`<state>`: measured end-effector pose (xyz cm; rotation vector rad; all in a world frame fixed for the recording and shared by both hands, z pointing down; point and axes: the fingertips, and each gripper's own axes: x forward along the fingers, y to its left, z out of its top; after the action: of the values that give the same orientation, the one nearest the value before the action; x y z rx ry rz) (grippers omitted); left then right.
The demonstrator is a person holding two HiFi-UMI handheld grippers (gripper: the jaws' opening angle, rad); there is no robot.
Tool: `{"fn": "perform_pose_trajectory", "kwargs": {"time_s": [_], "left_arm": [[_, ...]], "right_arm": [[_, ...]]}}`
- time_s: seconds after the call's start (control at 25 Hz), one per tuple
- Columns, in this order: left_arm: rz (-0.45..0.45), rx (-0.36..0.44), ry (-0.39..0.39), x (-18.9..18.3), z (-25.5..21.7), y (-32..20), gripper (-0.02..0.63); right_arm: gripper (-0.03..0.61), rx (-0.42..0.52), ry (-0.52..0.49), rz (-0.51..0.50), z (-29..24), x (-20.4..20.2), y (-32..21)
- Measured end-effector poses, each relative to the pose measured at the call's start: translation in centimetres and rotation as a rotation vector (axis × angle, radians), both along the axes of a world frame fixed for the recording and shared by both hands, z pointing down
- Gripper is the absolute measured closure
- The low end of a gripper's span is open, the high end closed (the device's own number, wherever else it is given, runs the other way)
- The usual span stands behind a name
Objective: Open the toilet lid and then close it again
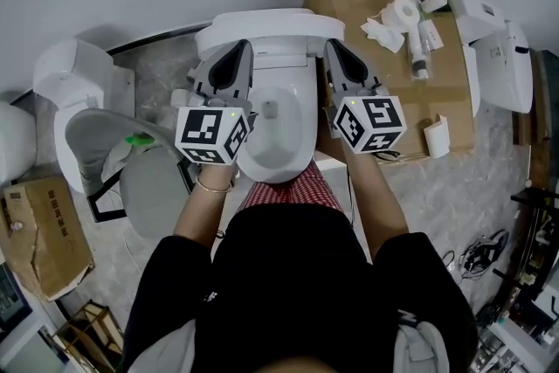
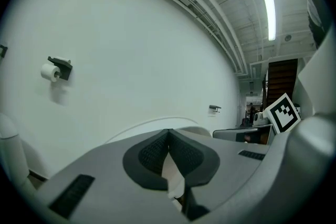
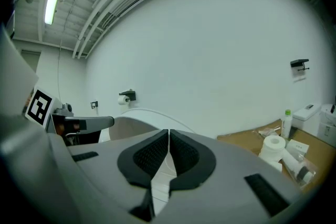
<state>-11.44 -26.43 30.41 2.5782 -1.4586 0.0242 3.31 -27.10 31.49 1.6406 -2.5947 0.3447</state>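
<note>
Both pairs of jaws are pressed together, pads meeting at the tips, and neither pair pinches anything. My left gripper sits at the 9 o'clock side of the toilet and my right gripper at the 3 o'clock side. Both point toward 12 o'clock, at the white wall behind.

From the head view the toilet lid looks to be down, a smooth white oval directly between my two marker cubes, with the tank at its 12 o'clock end. I cannot tell whether either gripper touches the toilet.

Along my left gripper I see a white curve of the toilet rising just past the shut tips. A wall-mounted paper roll hangs at 10 o'clock, and my other gripper's marker cube shows at 3 o'clock.

Along my right gripper the same white curve shows at 11 o'clock. At 4 o'clock a cardboard sheet lies on the floor. It carries a toilet paper roll and an upright bottle.

In the head view that cardboard sheet lies at 2 o'clock from the toilet. A second toilet stands at 9 o'clock, with a grey seat beside it and a cardboard box at 8 o'clock.
</note>
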Motion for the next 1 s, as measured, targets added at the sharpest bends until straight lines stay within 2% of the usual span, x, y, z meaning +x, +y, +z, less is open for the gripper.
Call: {"fn": "perform_pose_trajectory", "kwargs": {"time_s": [0.48, 0.68, 1.0], "left_arm": [[-0.052, -0.039, -0.004, 0.0, -0.1, -1.1, 0.609], [-0.07, -0.063, 0.032, -0.2, -0.2, -1.7, 0.609], [-0.094, -0.054, 0.025, -0.4, -0.7, -3.2, 0.609]], "right_arm": [[0.557, -0.042, -0.038, -0.053, 1.1, -0.6, -1.0], [0.557, -0.056, -0.053, -0.084, 1.0, -1.2, -1.3], [0.557, -0.065, -0.083, -0.086, 0.5, -1.1, -3.3]]}}
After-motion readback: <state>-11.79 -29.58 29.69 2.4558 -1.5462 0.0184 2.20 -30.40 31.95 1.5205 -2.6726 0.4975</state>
